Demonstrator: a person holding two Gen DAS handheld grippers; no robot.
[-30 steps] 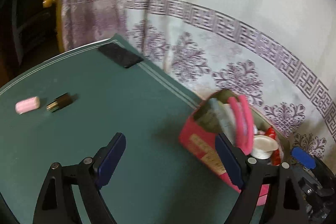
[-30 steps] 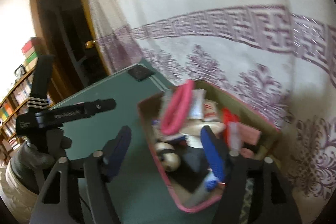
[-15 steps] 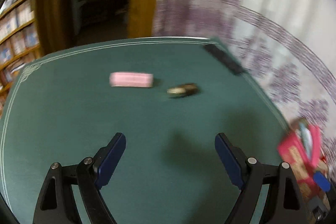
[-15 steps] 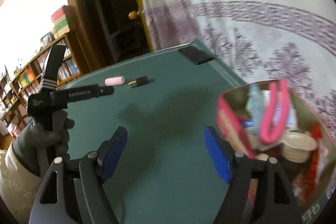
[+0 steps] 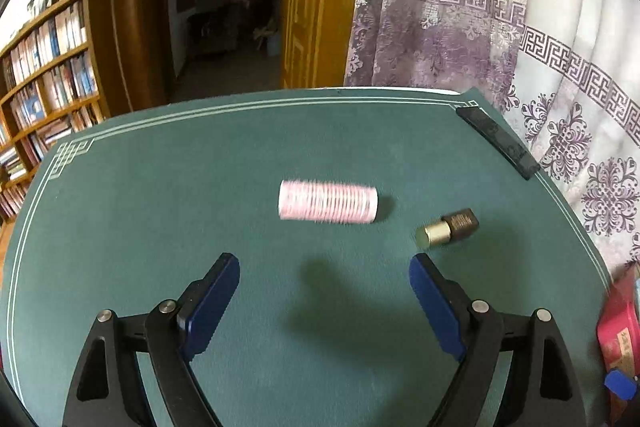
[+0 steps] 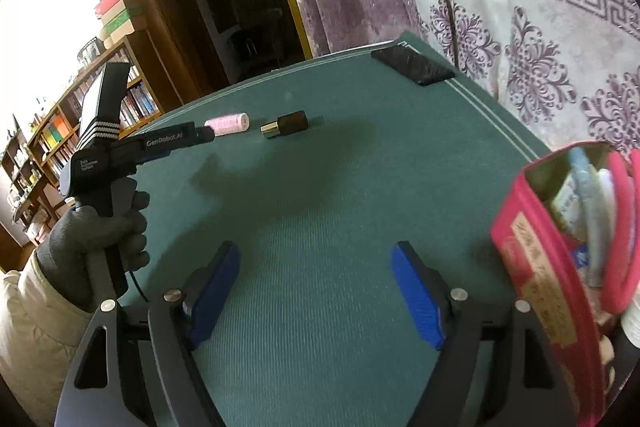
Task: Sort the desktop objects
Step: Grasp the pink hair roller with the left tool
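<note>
Left wrist view: ribbed pink roller (image 5: 328,202) on green felt table (image 5: 160,187), both grippers' jaws wide, empty.

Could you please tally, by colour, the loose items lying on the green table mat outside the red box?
Pink: 1, the hair roller
Dark brown with a gold end: 1, the small tube
Black: 1, the flat rectangular block at the mat's far corner
Total: 3 loose items on the green mat; the crowded red box is left uncounted.
</note>
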